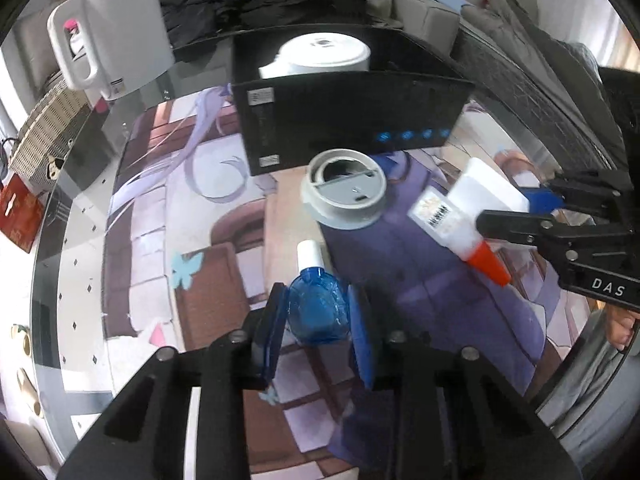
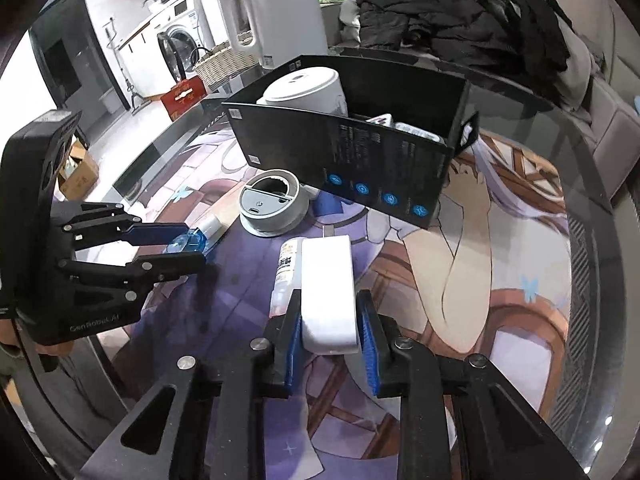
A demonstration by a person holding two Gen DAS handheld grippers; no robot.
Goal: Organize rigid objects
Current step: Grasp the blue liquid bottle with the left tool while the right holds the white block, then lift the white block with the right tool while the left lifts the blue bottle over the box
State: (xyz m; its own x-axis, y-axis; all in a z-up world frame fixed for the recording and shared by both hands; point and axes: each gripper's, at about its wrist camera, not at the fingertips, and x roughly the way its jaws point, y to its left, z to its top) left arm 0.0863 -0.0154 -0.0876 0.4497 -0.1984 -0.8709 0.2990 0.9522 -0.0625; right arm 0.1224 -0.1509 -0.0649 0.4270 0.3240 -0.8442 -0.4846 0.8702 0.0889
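Note:
A blue transparent bottle with a white cap sits between the blue pads of my left gripper, which is shut on it low over the printed mat. The right wrist view shows that same bottle in the left gripper. My right gripper is shut on the flat end of a white tube. From the left, the tube slants with its orange-red cap pointing down, held by the right gripper. A black open box holds a white round device.
A grey round lid lies on the mat in front of the box. A white kettle, a wicker basket and a red box stand at the far left. Black clothes are piled behind.

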